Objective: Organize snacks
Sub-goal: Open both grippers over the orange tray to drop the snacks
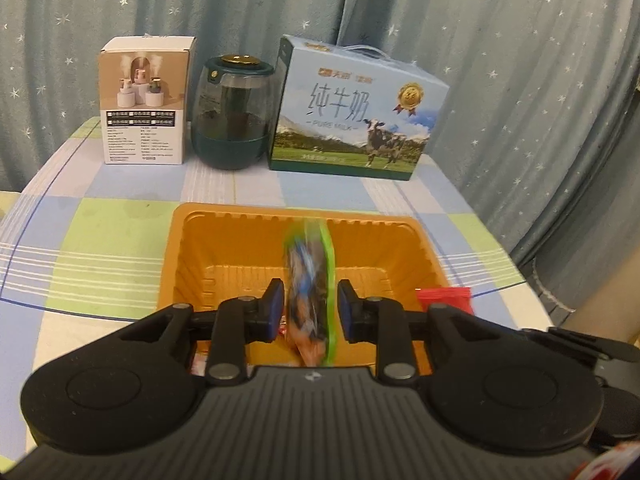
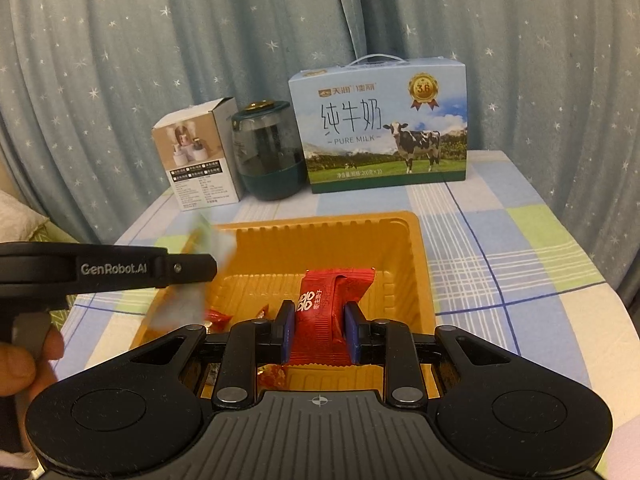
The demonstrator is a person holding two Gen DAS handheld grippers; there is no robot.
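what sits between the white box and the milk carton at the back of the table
A dark green humidifier with a clear body stands between the white box and the milk carton; both wrist views show it.

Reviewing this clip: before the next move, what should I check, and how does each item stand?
1. Right gripper holds the red snack packet between its fingers: ok.
2. Red snack packet is over the orange tray: cannot tell; the right wrist view lines it up with the tray, the left shows it beside the rim.
3. Left gripper grips the green-edged packet: not ok; the packet is blurred, with gaps at both fingers.
4. Green-edged packet is over the tray: ok.
5. Tray has room: ok; only a few small candies lie inside.
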